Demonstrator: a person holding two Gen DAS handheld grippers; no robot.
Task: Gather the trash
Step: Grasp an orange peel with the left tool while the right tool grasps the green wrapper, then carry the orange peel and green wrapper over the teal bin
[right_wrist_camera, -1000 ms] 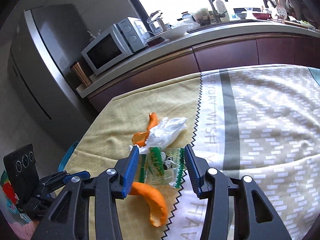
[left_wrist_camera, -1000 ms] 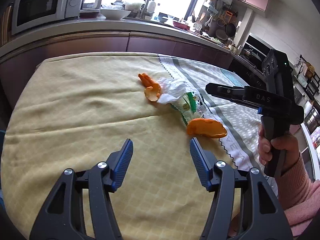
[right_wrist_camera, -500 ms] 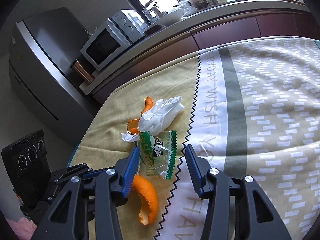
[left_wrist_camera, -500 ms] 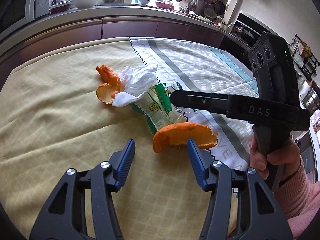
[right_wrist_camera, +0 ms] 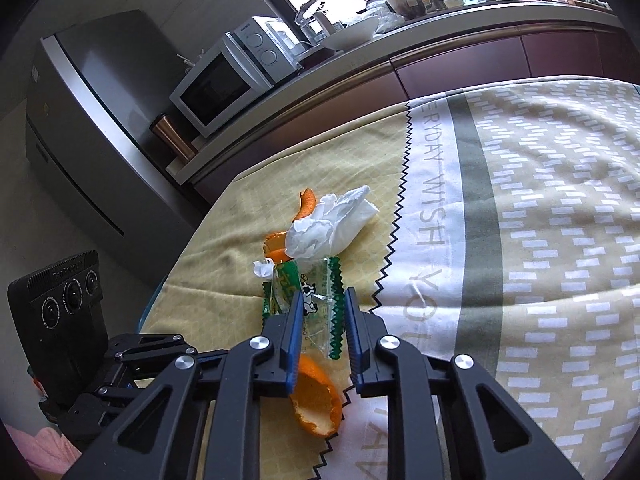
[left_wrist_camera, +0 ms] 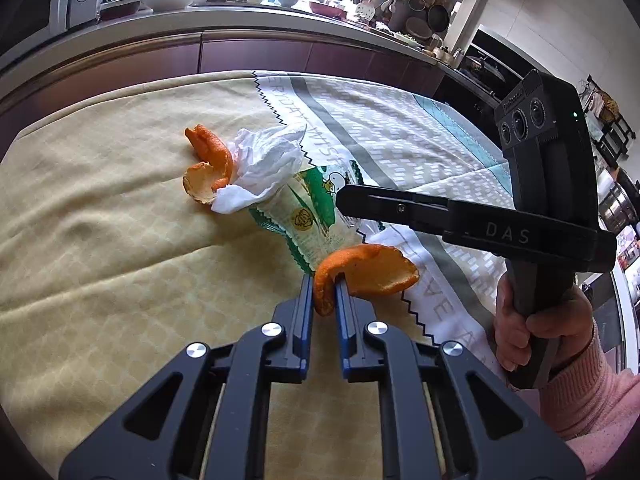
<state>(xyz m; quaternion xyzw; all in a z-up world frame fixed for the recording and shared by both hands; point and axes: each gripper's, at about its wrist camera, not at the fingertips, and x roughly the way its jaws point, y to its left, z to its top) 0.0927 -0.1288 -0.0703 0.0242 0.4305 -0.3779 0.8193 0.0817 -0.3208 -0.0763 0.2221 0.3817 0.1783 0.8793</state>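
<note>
Trash lies on the tablecloth. My left gripper (left_wrist_camera: 322, 284) is shut on the near orange peel (left_wrist_camera: 366, 270), pinching its left end. The same peel shows in the right wrist view (right_wrist_camera: 318, 396). My right gripper (right_wrist_camera: 322, 300) has its jaws narrowed around the green-and-clear snack wrapper (right_wrist_camera: 316, 300), which also shows in the left wrist view (left_wrist_camera: 310, 210); I cannot tell if the pads press it. A crumpled white tissue (left_wrist_camera: 266, 168) and a second orange peel (left_wrist_camera: 208, 162) lie just beyond.
The yellow and patterned tablecloth (left_wrist_camera: 100, 240) covers the table. A kitchen counter (left_wrist_camera: 240, 20) with a microwave (right_wrist_camera: 232, 76), bowls and utensils runs behind. A grey fridge (right_wrist_camera: 80, 120) stands left of the counter.
My left gripper moved forward and closed on the near orange peel. My right gripper moved over the wrapper and its jaws narrowed around it.
</note>
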